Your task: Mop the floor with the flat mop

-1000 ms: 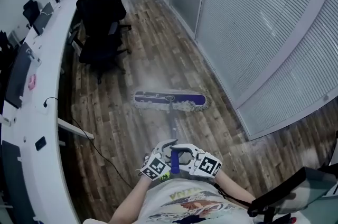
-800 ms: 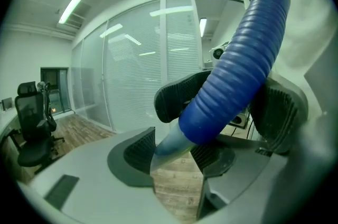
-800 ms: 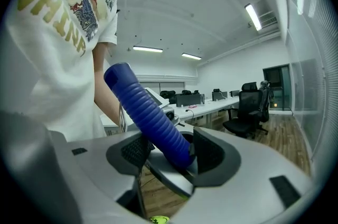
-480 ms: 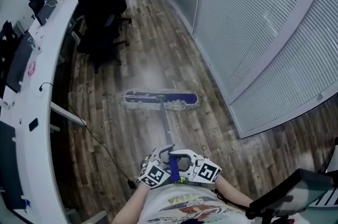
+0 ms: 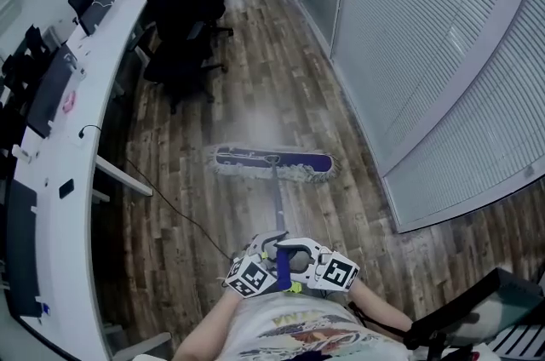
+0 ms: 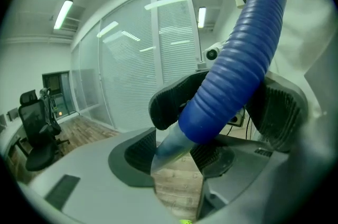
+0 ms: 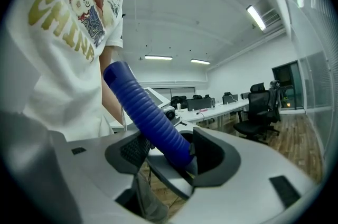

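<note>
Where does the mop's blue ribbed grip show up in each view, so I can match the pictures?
Head view: the blue ribbed grip is at bottom centre, just above the person's shirt.
Left gripper view: it runs diagonally from top right down to centre.
Right gripper view: it slants from upper left down to centre.
Shared landmark: the black office chairs.

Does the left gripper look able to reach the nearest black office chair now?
Probably not: the left gripper is clamped on the mop handle near the person's body, and the chair stands far beyond the mop head.
</note>
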The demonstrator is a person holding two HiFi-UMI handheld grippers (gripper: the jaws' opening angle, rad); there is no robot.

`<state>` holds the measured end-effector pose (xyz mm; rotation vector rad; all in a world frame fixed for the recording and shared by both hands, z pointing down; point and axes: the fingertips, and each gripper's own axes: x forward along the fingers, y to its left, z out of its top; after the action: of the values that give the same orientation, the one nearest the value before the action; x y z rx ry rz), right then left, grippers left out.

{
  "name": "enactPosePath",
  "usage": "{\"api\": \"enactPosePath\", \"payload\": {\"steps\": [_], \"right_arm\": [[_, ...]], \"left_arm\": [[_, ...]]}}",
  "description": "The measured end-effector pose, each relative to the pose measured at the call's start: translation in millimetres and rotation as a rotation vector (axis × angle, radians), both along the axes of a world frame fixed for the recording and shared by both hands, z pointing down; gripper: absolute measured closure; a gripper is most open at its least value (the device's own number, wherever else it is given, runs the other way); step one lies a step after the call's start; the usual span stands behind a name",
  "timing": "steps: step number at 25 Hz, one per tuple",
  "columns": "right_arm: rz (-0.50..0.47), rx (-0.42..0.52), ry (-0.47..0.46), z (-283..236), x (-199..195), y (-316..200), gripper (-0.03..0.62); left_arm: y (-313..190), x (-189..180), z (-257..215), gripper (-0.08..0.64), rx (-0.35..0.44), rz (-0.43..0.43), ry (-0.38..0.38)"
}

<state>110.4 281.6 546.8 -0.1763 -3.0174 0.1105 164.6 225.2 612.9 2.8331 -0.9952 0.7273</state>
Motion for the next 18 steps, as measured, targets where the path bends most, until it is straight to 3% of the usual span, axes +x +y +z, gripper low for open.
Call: {"api": "enactPosePath", "payload": {"steps": [8,18], "right_arm": [[-0.021,-0.012,0.015,19,-32,-80,0.351],[0.009,-0.005,0.047,5,-137,-255,0.348]], "left_arm": [[-81,-32,16,0.391,0.024,0.010,-0.029],[-254,-135,0,0.391,0.021,0.018,0.029]]}}
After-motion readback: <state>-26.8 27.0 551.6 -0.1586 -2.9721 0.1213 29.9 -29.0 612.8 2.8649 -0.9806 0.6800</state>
